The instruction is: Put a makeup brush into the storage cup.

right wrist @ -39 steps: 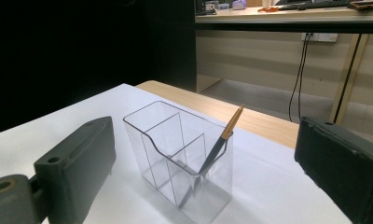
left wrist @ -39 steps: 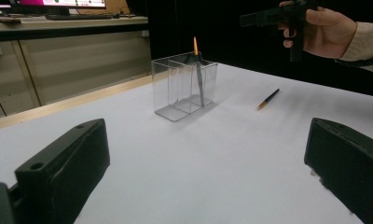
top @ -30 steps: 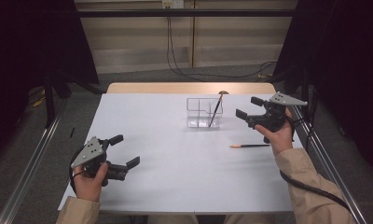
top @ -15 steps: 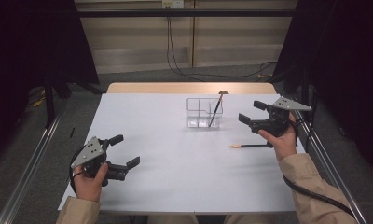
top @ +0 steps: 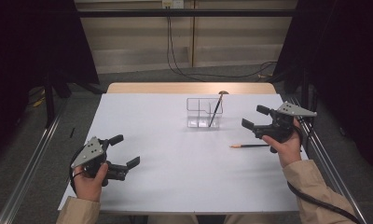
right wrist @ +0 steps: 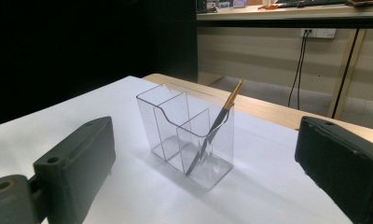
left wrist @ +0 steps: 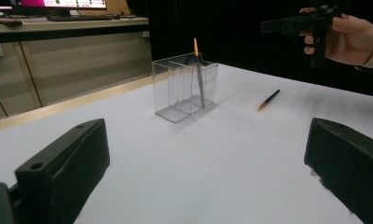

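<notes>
Pencil (top: 250, 146) lies flat near desk's right edge, just under your right gripper (top: 255, 119), jaws apart, empty. Lower straight, pinch mid-shaft, lift, tip upright, drop into holder (top: 204, 112) beside pencil already in it. Left gripper (top: 126, 150), jaws apart, idle near front-left corner.

The high view looks forward and down over the whole table (top: 175, 186), while both gripper views sit low near its surface, facing the clear organizer (top: 204, 112) (from opposite sides), which all three share.
</notes>
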`<move>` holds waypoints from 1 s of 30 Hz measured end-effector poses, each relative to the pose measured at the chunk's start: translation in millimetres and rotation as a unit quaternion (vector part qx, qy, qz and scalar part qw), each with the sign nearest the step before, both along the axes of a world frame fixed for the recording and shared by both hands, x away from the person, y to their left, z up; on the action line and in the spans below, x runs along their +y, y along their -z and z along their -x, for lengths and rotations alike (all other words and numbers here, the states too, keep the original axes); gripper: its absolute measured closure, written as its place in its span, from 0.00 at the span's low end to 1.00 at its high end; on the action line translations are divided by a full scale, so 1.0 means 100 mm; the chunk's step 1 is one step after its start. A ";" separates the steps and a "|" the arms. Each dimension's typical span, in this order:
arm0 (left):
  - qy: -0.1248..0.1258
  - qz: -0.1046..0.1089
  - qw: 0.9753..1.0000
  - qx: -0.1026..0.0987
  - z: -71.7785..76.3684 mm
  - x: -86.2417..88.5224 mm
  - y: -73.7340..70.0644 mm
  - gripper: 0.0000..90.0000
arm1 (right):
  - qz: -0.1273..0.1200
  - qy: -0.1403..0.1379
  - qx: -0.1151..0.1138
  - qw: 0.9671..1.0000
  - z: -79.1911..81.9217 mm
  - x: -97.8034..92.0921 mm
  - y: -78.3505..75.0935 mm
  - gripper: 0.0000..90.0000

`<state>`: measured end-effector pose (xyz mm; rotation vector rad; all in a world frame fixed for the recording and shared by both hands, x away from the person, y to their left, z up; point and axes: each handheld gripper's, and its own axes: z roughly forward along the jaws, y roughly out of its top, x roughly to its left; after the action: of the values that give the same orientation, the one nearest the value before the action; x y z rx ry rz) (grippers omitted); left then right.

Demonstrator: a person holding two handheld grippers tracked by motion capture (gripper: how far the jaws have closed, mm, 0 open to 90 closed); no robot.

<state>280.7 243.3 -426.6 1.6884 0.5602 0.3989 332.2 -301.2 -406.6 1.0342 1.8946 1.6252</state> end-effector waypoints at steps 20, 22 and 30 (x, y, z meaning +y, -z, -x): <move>0.001 0.000 1.000 0.001 0.00 0.00 0.00 0.00 | 0.003 -0.013 0.006 1.000 0.29 0.00 0.09 0.04; 0.001 -0.001 1.000 0.000 0.00 0.00 0.00 0.00 | -0.001 -0.015 0.009 1.000 0.32 0.00 0.11 0.04; 0.000 -0.002 1.000 -0.002 0.00 0.00 0.00 0.00 | 0.005 -0.017 0.011 1.000 0.43 -0.02 0.15 0.04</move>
<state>280.5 243.2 -426.2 1.6905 0.5578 0.4034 289.7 -302.9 -421.5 1.0243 1.9422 1.6291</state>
